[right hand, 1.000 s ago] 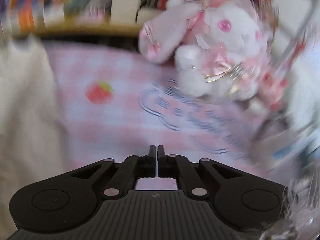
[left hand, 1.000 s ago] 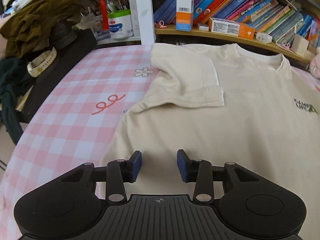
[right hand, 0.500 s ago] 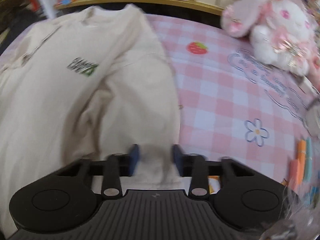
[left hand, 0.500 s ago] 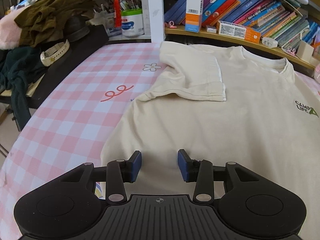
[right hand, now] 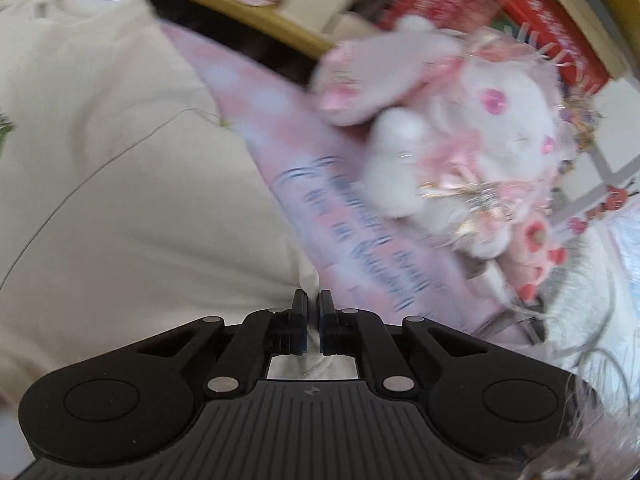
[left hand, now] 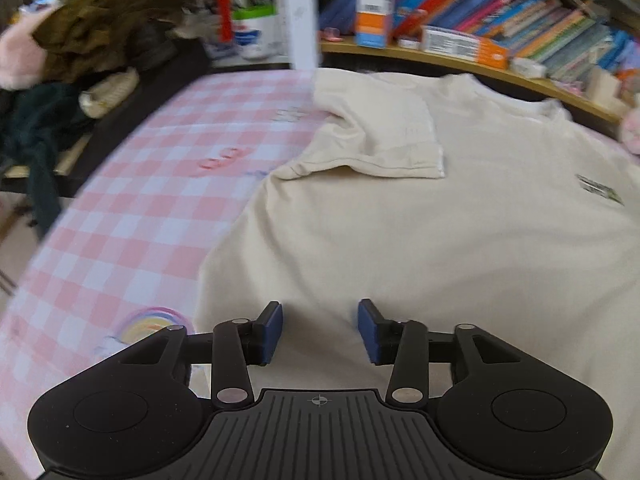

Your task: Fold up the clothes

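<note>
I see a bed w/ pink checked sheet (left hand: 132,216); cream T-shirt (left hand: 400,232) spread flat on it, plush bunny (right hand: 460,132) lying near its right edge.

1. T-shirt (left hand: 420,220): plain cream, with a small dark green chest print.
2. Bedsheet (left hand: 132,216): pink-and-white check.
3. Plush rabbit (right hand: 472,132): white and pink.
4. Gripper pads (left hand: 272,332): blue, on black fingers.
5. Clothes heap (left hand: 100,20): olive brown.

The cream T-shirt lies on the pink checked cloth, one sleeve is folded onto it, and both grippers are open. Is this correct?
Not entirely. Only the left gripper is open, over the T-shirt. The right wrist view shows the right gripper shut on the shirt's edge. The sleeve is folded in, on the pink checked cloth.
</note>
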